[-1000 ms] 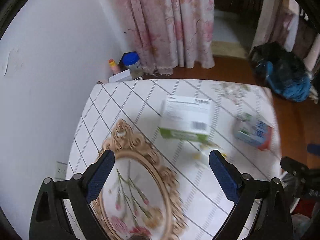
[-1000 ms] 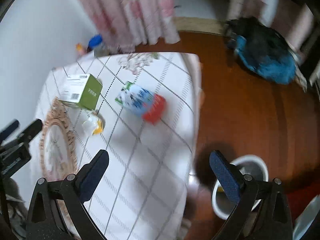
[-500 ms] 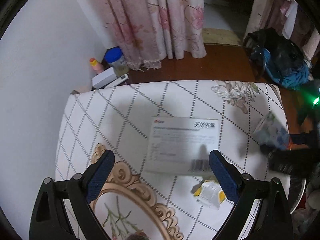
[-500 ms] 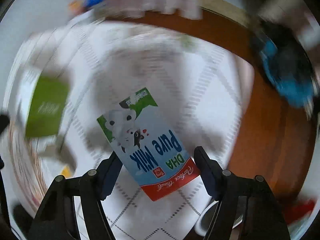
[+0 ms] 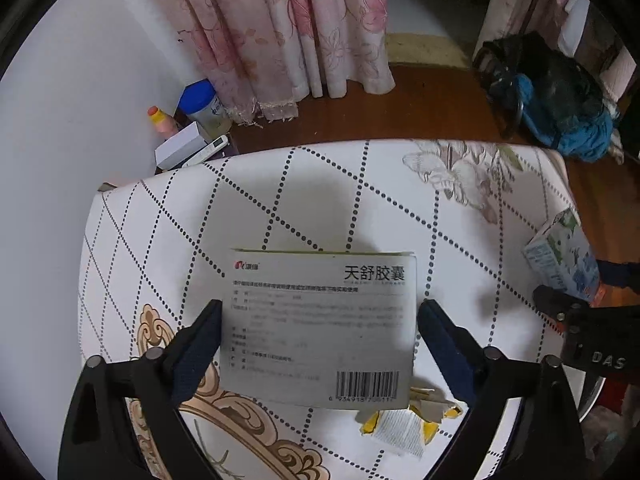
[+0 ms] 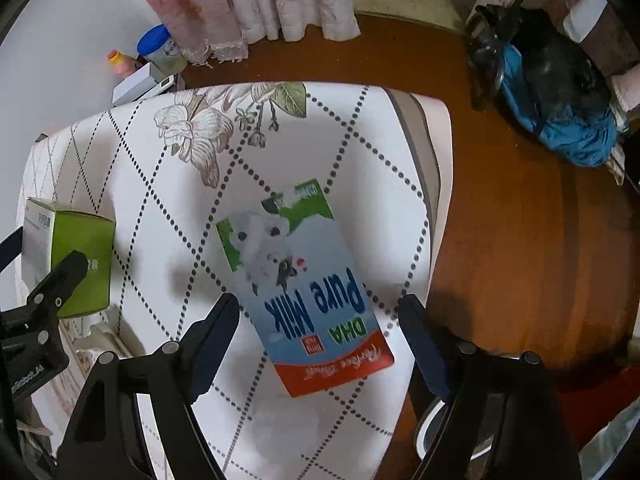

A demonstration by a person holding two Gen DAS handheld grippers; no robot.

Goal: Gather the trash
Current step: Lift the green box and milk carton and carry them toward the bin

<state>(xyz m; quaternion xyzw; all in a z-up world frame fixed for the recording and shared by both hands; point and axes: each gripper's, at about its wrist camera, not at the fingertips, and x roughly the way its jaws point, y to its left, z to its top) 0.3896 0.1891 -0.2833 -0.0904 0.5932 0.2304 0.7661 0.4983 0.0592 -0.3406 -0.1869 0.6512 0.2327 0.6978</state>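
Both grippers are poised over the chequered tablecloth [image 5: 320, 200]. The left gripper [image 5: 318, 332] has just been closing: the medicine box [image 5: 320, 328] is bracketed between its pads, which sit right at the box's short edges; whether they press cannot be told. The right gripper [image 6: 318, 324] is spread, jaws just widened, with the milk carton [image 6: 304, 300] lying flat between them untouched, its long axis slanting away toward the far left. A crumpled yellow wrapper [image 5: 404, 424] lies just beside the box, nearer the left gripper.
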